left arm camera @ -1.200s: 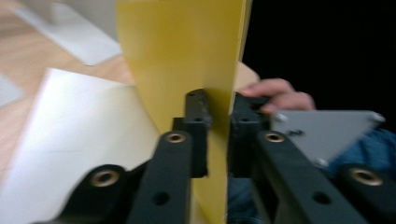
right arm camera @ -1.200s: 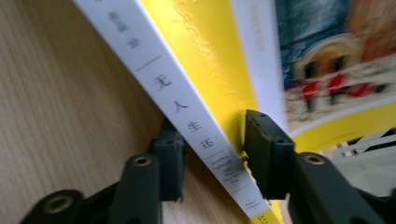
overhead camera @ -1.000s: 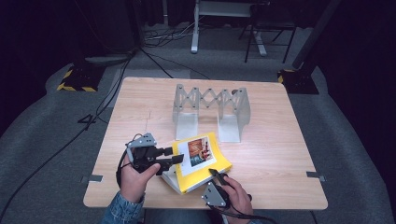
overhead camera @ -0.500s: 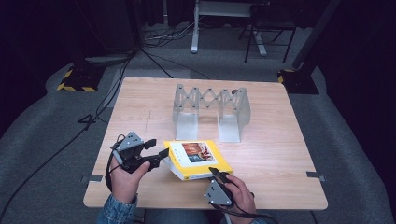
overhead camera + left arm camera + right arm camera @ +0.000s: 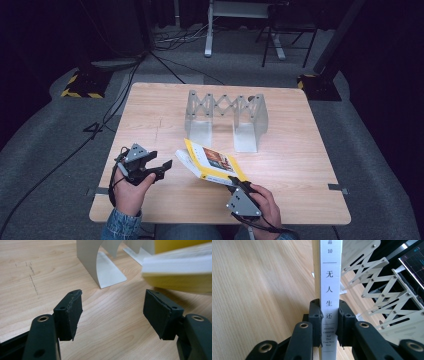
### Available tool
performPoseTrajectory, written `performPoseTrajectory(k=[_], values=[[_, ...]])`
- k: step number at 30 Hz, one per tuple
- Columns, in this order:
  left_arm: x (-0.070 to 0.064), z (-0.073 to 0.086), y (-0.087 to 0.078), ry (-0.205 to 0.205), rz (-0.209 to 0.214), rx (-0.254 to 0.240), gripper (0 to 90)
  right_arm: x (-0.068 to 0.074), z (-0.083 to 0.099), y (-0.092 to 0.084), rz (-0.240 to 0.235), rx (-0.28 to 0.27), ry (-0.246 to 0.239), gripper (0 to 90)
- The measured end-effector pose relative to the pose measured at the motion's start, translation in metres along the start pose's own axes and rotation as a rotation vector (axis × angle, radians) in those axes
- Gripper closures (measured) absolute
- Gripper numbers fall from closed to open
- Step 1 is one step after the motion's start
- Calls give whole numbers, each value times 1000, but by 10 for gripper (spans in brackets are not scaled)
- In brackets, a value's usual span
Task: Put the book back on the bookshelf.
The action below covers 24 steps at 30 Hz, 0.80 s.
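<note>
The book (image 5: 212, 162) is hanging tilted above the table's near edge, its spine pinched by the right gripper (image 5: 234, 183); the left gripper (image 5: 162, 167), jaws just opened, is empty. It's risking pivoting and slipping out.

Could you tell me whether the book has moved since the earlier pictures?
Yes. The book, clamped by the right gripper, has tilted up off the table, its far edge nearer the rack.

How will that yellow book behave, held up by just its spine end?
The book probably stays fairly stiff: its thick page block shows no sag in the left gripper view. The right gripper clamps only the spine, so the far end may droop or swing. The glossy-looking cover could slip.
</note>
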<state>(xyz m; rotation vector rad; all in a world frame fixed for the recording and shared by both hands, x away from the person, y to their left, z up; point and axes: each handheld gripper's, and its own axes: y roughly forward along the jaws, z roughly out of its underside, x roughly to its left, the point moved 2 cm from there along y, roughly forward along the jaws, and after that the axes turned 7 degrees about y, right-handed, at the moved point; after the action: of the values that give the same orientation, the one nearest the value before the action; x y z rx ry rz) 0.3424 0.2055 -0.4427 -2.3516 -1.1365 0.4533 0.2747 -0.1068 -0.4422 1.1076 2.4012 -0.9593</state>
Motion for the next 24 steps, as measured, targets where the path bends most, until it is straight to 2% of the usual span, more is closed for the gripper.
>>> performPoseTrajectory(k=[8,13,20,24], values=[[1,7,9,28,4,54,319,-16,-7,-14,8,-20,66,764],[2,17,18,35,4,125,316,-28,-9,-22,12,-36,119,765],[4,27,26,54,12,185,307,-37,-10,-27,26,-49,146,765],[6,34,28,64,0,221,307,-43,-12,-30,36,-69,163,765]])
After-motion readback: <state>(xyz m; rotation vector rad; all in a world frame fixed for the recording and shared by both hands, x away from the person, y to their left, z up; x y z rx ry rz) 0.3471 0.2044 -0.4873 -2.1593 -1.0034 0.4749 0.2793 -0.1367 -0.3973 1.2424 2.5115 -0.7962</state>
